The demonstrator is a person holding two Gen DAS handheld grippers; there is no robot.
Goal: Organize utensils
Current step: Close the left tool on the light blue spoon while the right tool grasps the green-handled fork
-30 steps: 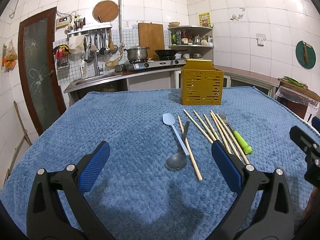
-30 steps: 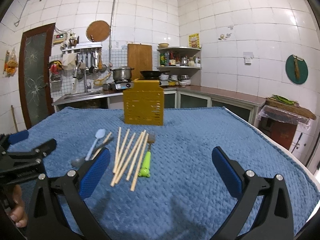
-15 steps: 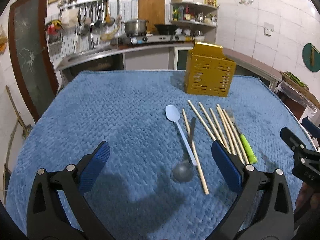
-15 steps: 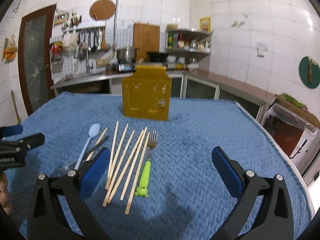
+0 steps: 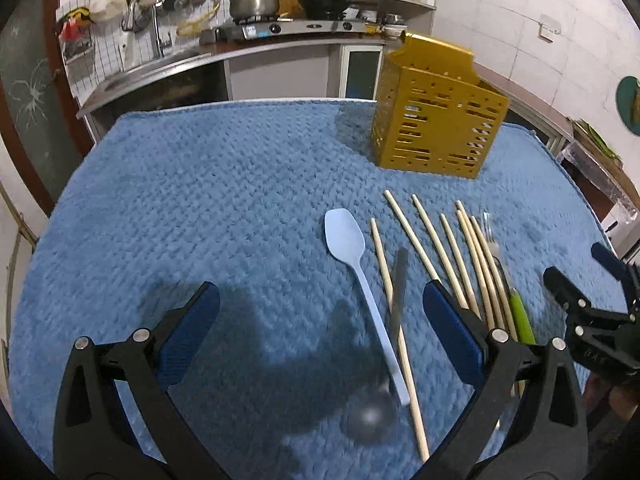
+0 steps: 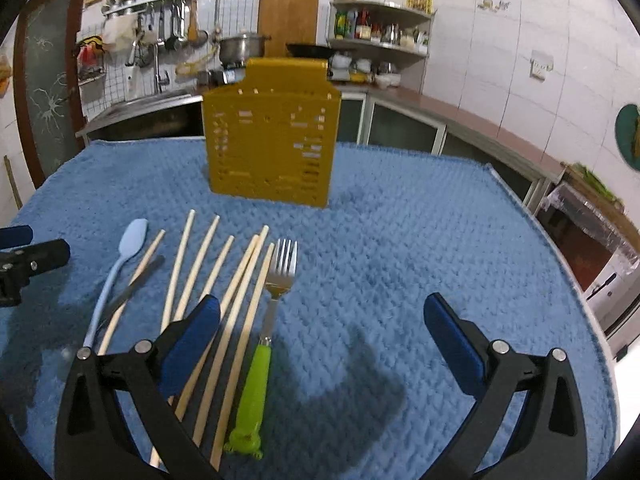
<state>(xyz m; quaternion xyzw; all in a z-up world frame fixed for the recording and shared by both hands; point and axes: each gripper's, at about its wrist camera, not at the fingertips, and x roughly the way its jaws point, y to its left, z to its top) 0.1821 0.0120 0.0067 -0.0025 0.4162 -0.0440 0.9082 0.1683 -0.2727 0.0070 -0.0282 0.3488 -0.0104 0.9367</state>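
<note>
Lowered and pushed nearer the utensils: left claw [image 5: 320, 320] and right claw [image 6: 322, 328], both wide open, empty. Nothing sorted yet; spoon [image 5: 360, 280], chopsticks [image 6: 224, 280], fork [image 6: 272, 308] all lying near of holder [image 6: 272, 136].

L gripper [image 5: 320, 320] jaws wide over spoons [image 5: 362, 280]

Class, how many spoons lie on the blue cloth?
2. The light-blue spoon lies left of the chopsticks; the metal spoon lies beside it, its handle crossing a chopstick. None seems hidden.
</note>
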